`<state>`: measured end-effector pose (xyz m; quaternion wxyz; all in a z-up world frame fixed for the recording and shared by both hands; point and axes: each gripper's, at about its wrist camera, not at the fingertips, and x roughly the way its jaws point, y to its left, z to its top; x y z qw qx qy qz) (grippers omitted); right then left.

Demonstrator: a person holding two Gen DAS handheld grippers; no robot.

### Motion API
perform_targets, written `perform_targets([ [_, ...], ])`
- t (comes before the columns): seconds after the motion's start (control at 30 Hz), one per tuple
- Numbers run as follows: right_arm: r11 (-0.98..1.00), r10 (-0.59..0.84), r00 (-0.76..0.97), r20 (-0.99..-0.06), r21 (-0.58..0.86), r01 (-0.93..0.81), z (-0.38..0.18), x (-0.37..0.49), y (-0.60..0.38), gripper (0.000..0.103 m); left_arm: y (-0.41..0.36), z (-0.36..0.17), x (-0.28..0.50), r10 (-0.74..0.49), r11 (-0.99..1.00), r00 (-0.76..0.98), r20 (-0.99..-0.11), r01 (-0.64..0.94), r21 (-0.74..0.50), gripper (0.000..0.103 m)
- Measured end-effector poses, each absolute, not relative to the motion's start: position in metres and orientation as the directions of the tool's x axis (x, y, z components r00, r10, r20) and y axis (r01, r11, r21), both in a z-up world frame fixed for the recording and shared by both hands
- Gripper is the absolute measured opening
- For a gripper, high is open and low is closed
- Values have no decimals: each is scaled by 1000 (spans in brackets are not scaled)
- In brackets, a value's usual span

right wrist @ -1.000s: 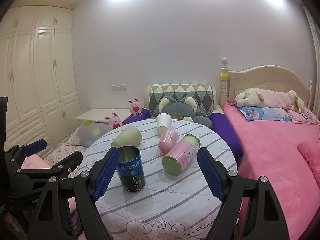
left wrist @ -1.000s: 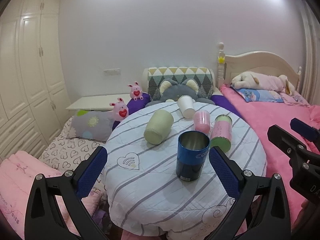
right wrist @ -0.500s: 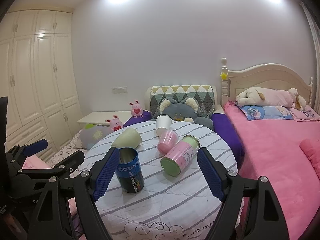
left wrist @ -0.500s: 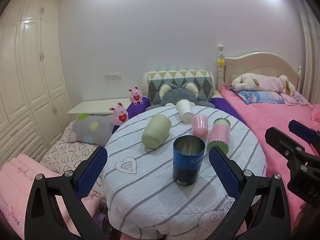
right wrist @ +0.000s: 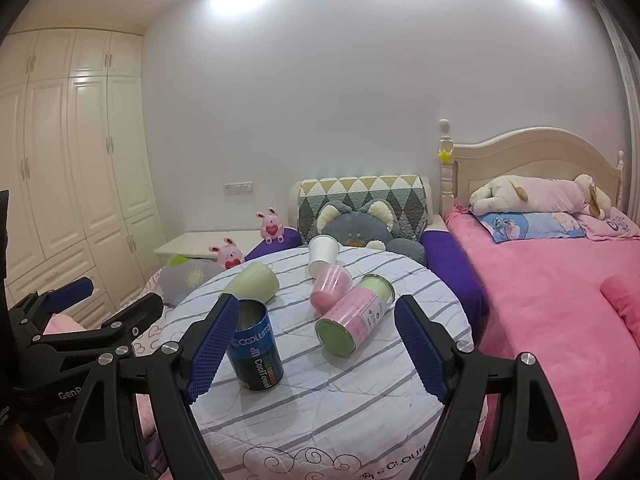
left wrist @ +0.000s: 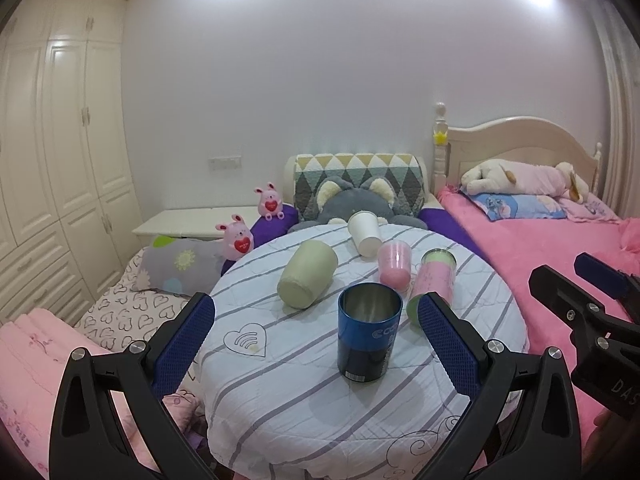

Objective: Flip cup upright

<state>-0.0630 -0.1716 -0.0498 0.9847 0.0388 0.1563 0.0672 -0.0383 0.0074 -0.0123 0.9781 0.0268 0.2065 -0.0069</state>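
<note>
Bedroom clutter surrounds a round table (left wrist: 280,400) under a striped cloth, with a pink bed (right wrist: 560,300) to our right. We hold both tongs back from the table, the left gripper (left wrist: 316,336) and right gripper (right wrist: 316,346) each spread wide and holding nothing. 1 blue tin cup (left wrist: 369,338) stands upright between the left fingers' line of sight. Beyond it 4 lie tipped: a green cup (left wrist: 308,279), a white paper cup (left wrist: 365,233), a pink plastic cup (left wrist: 395,266) and a pink canister (right wrist: 354,320), which sits straight ahead of our right tongs. We judge we are between flips, choosing the next cup. Next calls for advancing the right tongs, closing across the canister's body, then rotating it onto its base
</note>
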Motion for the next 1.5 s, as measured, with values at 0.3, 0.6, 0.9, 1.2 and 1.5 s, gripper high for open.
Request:
perform_targets([
  [0.3, 987, 150, 940, -306, 103, -124, -52, -62, -175, 81, 4, -15, -37, -1, 998, 913, -409, 27, 59, 103],
  [0.6, 987, 149, 938, -312, 107, -121, -55, -60, -176, 81, 3, -16, -37, -1, 998, 912, -409, 29, 61, 103],
  [0.9, 986, 151, 938, -313, 109, -122, -56, -60, -177, 81, 3, -17, -36, 0, 998, 913, -408, 28, 61, 103],
  [1.2, 987, 150, 936, -320, 110, -120, -60, -59, -178, 81, 1, -21, -37, 12, 997, 916, -401, 19, 74, 103],
  [1.5, 987, 148, 934, -325, 109, -118, -62, -58, -177, 81, 1, -28, -37, 10, 996, 911, -412, 27, 84, 103],
])
